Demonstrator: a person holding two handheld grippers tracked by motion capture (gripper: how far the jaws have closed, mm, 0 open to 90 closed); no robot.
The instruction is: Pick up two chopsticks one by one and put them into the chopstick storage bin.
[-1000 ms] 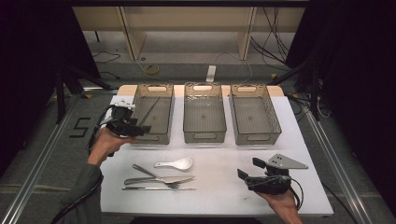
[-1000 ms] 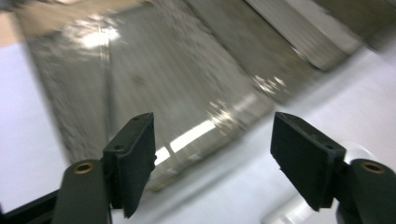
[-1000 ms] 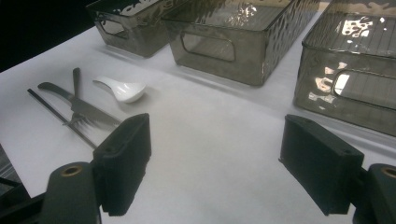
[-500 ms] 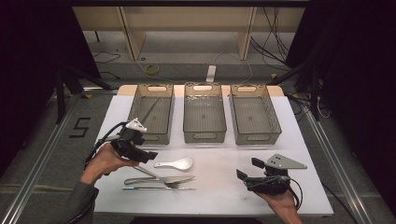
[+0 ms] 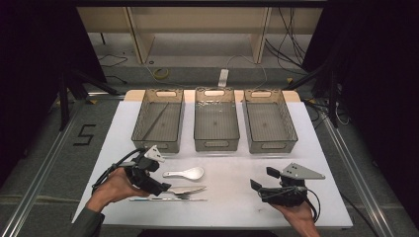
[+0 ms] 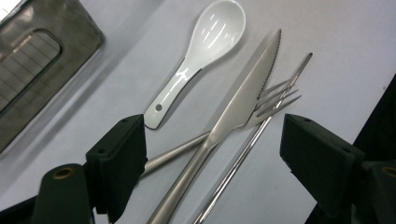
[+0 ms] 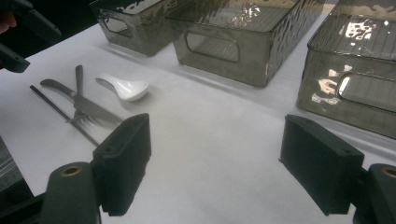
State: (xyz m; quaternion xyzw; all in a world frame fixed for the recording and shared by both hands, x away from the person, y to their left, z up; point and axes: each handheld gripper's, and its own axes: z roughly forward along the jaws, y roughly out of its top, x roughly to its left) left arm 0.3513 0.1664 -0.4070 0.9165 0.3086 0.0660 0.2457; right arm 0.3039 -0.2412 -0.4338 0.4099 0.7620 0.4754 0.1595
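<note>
Cutlery sits right under the left gripper (image 6: 210, 154); jaws just opened wide, nothing clamped; knife (image 6: 243, 107), fork (image 6: 273, 100) and a thin metal rod (image 6: 261, 135) cross between them, white spoon (image 6: 205, 51) just beyond. Knife looks stiff, smooth, likely slippery and lying flat; I'd pinch its handle near the jaws, clear of the fork tines. Right gripper (image 7: 215, 163) spread apart over bare table (image 7: 224, 140), holding nothing.
</note>
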